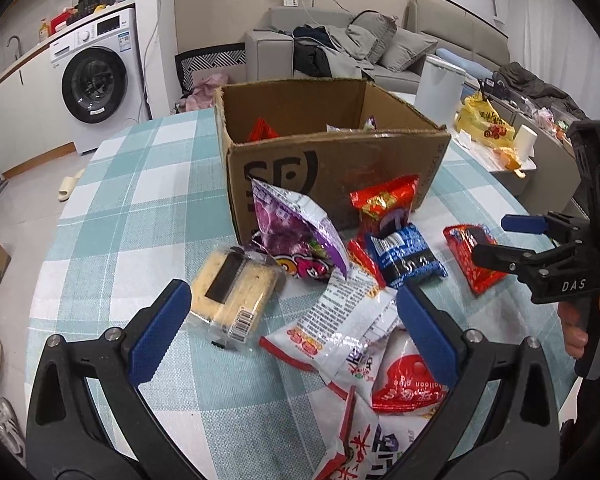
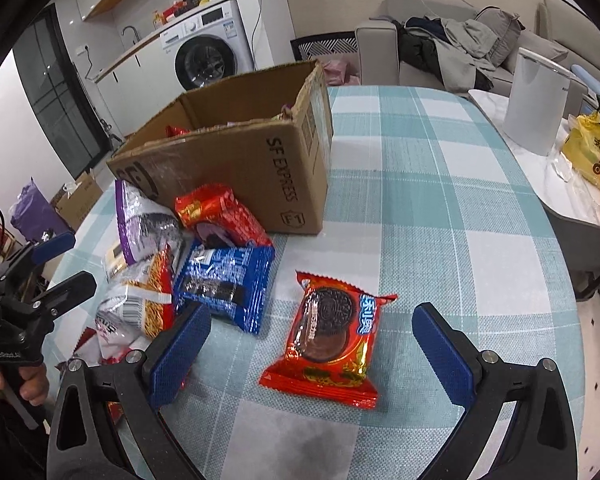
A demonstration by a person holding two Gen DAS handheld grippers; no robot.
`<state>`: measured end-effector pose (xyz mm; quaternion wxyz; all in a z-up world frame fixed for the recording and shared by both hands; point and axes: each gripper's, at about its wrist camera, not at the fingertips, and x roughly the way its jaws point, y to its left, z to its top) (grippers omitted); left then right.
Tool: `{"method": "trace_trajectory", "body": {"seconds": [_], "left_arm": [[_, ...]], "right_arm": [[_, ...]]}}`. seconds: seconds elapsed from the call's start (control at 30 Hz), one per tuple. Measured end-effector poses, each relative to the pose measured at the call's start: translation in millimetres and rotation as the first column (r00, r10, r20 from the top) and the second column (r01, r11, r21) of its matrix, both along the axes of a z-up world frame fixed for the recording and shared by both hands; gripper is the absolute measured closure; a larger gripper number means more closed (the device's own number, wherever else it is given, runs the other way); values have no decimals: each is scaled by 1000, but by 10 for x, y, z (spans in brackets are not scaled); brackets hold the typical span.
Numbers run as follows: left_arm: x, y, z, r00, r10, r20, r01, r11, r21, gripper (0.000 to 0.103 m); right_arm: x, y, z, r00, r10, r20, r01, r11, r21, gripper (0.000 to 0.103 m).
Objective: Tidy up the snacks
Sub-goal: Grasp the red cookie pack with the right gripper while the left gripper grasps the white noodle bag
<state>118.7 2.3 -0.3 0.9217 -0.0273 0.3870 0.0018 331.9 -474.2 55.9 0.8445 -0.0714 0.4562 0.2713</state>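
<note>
Glossy foil red cookie packet (image 2: pixel 327 340), matt corrugated cardboard box (image 1: pixel 332 168), woven checked cloth tablecloth (image 2: pixel 428 208)

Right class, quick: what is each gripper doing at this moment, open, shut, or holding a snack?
Left gripper: open, holding nothing, above the snack pile.
Right gripper: open, holding nothing, red cookie packet lying between its fingers.

Snack packets (image 1: pixel 340 264) heaped before open cardboard box (image 1: pixel 332 152) (partly filled).

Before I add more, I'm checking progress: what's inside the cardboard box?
Inside the box, a red packet pokes up at the left, and bits of others show at the right. The front wall hides the floor and any more packets.
</note>
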Motion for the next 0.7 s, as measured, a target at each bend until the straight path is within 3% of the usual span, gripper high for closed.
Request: {"method": "trace_trajectory", "body": {"seconds": [0.47,0.7], "left_arm": [[70,-141,-245,993,-73,-88,75,997,16,1],[124,-198,-356,989,-93,-113,95,995,17,1]], "right_arm": [[39,31,-148,996,54,-67,-54,999,9,2],[14,55,-175,994,80,-79,-78,997,23,14]]}}
